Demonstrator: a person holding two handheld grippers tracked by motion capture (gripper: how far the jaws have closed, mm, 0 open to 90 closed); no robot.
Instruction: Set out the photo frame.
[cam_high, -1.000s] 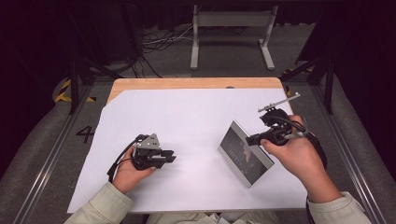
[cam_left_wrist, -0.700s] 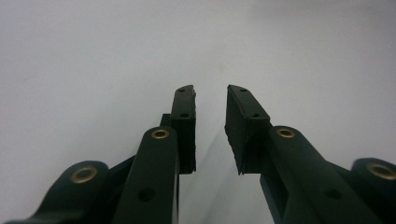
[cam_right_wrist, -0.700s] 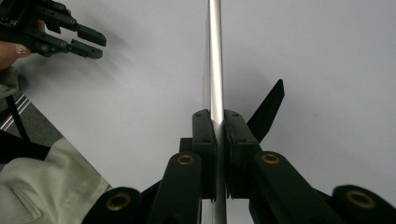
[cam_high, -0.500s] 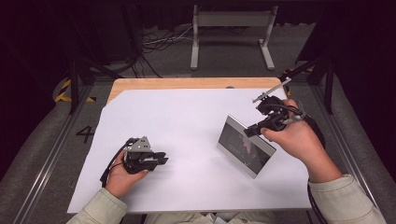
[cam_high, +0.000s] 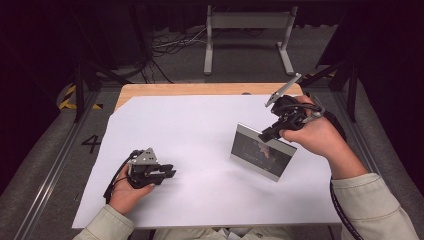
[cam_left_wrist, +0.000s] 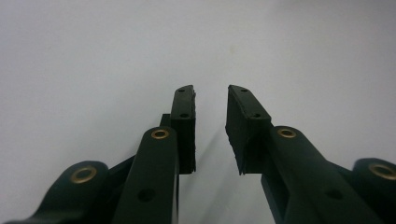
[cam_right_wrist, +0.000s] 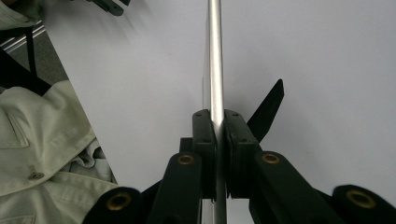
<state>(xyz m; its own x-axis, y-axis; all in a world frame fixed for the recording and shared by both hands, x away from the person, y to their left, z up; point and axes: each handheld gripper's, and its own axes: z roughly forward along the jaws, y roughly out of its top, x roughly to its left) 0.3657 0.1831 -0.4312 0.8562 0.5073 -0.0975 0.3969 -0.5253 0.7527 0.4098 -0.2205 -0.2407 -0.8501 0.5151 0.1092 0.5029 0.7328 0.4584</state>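
Note:
A silver-framed picture frame stands nearly upright on the white table sheet, right of centre, its dark glass facing the person. My right gripper is shut on its top edge. In the right gripper view the jaws clamp the thin silver edge, and a black stand leg sticks out behind it. My left gripper rests low on the sheet at the near left, held in the person's hand. Its jaws stand apart with nothing between them.
A strip of the wooden tabletop shows beyond the white sheet. A metal stand and cables lie on the floor past the table. A pale sleeve is close on the left in the right gripper view.
The right gripper has risen and moved away from the person, tipping the picture frame more upright. The left gripper has slid slightly left and nearer the front edge.

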